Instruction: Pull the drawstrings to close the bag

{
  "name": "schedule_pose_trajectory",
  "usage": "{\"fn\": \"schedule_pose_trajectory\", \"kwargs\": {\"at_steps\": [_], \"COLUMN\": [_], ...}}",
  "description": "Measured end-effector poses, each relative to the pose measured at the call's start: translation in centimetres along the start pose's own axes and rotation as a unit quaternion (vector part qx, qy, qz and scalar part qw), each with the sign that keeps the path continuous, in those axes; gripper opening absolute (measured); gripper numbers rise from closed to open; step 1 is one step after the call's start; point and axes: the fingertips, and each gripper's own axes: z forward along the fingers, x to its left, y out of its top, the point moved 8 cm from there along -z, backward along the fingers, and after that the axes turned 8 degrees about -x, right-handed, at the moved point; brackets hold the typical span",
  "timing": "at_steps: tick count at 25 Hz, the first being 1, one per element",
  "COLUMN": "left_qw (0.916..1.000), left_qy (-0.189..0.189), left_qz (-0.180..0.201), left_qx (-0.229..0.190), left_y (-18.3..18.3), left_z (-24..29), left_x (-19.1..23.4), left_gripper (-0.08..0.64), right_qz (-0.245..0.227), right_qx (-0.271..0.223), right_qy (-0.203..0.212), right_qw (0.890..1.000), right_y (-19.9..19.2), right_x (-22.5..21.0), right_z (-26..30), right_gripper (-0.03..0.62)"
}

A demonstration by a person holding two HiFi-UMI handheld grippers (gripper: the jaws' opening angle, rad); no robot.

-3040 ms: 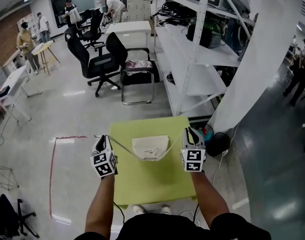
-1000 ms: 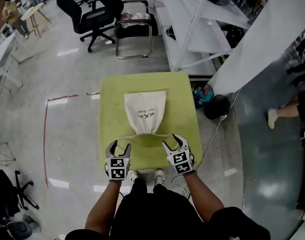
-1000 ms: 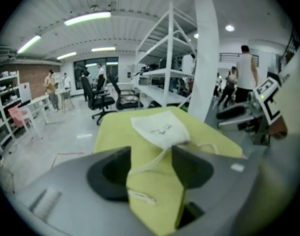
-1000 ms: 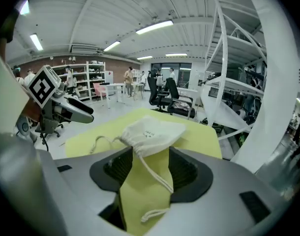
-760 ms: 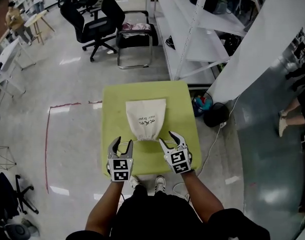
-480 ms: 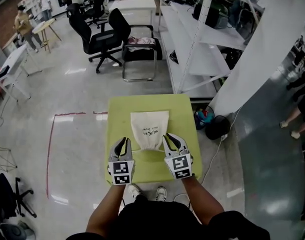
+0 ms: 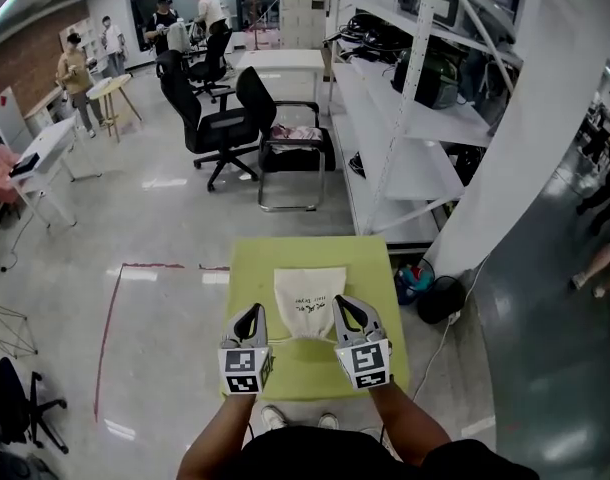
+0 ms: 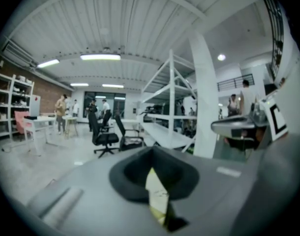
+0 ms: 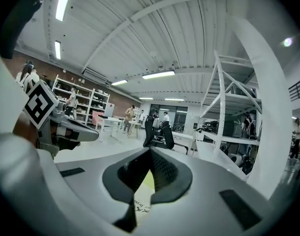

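The cream drawstring bag [image 7: 310, 298] lies flat on the green table [image 7: 370, 258], its gathered mouth toward me. My left gripper [image 7: 252, 312] hovers above the table's front left, just left of the bag's mouth. My right gripper [image 7: 343, 302] hovers level with it, just right of the mouth. Both have just been closing and now stand shut with nothing between their jaws. In the left gripper view the left gripper [image 8: 151, 149] points out over the room, and a sliver of bag [image 8: 157, 198] shows below its tips. The right gripper [image 9: 150, 151] looks the same in its own view. No drawstring shows.
White shelving [image 7: 405, 118] and a white pillar [image 7: 525, 138] stand right of the table. Black office chairs [image 7: 220, 128] sit beyond it. Several people [image 7: 75, 68] stand at the far left. Dark round objects [image 7: 440, 293] lie on the floor by the table's right side.
Both grippers let go of the drawstrings, rose from the table's front edge, and their jaws went from wide open to shut. The head view tilted up and shows more of the room.
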Motion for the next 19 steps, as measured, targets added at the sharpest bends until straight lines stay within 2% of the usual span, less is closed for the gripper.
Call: {"fn": "schedule_pose_trajectory", "kwargs": {"at_steps": [19], "left_qw": [0.9998], "left_qy": [0.018], "left_qz": [0.004], "left_qx": [0.003], "left_y": [0.0], "left_z": [-0.3], "left_x": [1.0], "left_gripper": [0.006], "right_qz": [-0.003], "right_qx": [-0.014], "right_qy": [-0.004], "right_qw": [1.000], "right_y": [0.4], "right_x": [1.0], "right_z": [0.6], "right_gripper": [0.005]}}
